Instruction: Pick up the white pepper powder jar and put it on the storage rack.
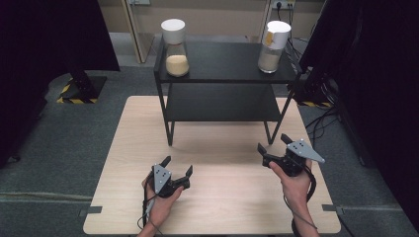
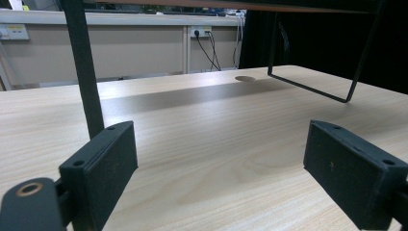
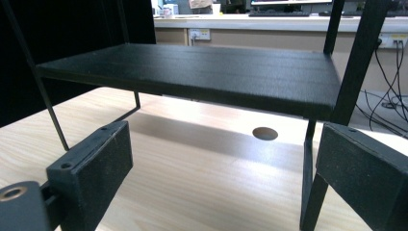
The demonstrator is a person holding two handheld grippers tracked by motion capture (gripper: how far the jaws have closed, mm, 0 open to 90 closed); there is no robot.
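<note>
A black two-tier shelf (image 1: 225, 61) stands at the far half of the wooden table (image 1: 133, 148). On its top tier are two glass jars with white lids: one with yellow grains (image 1: 176, 47) at the left, one with pale grains (image 1: 272, 47) at the right. My left gripper (image 1: 178, 168) is held low over the table's near left, open, nothing between its jaws. My right gripper (image 1: 273, 142) is open too, near the shelf's front right leg (image 3: 310, 192). The shelf's lower tier (image 3: 202, 72) faces the right gripper view; a front leg (image 2: 84, 67) stands ahead in the left gripper view.
Dark curtains flank the table on both sides. Cables lie on the floor at the right (image 1: 321, 118). A round hole (image 3: 265, 133) is in the tabletop under the shelf. A wall with power sockets (image 2: 201, 32) runs behind.
</note>
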